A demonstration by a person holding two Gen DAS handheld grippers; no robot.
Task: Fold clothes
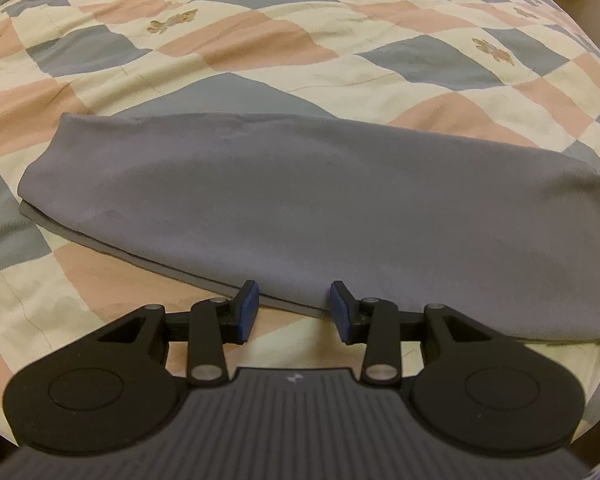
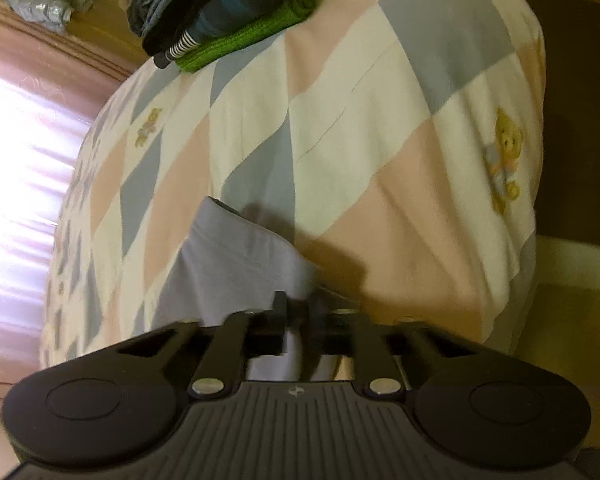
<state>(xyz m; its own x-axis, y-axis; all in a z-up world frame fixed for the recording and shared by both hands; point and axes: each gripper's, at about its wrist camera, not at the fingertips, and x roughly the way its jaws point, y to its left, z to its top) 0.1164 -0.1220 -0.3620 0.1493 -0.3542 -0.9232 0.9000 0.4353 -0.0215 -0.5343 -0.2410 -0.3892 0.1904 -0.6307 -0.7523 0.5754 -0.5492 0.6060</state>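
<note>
With our right tool [image 2: 298, 312] clamped on the grey cloth's [image 1: 300, 208] end, and our left tool [image 1: 294, 312] standing open astride its near edge, we should pinch both layers before lifting.

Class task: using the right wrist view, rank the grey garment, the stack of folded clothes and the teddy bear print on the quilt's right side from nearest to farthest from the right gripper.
1. Grey garment: at the right gripper, pinched between its fingers.
2. Teddy bear print: right side of the quilt, mid-distance.
3. Stack of folded clothes: far edge, upper left.
</note>
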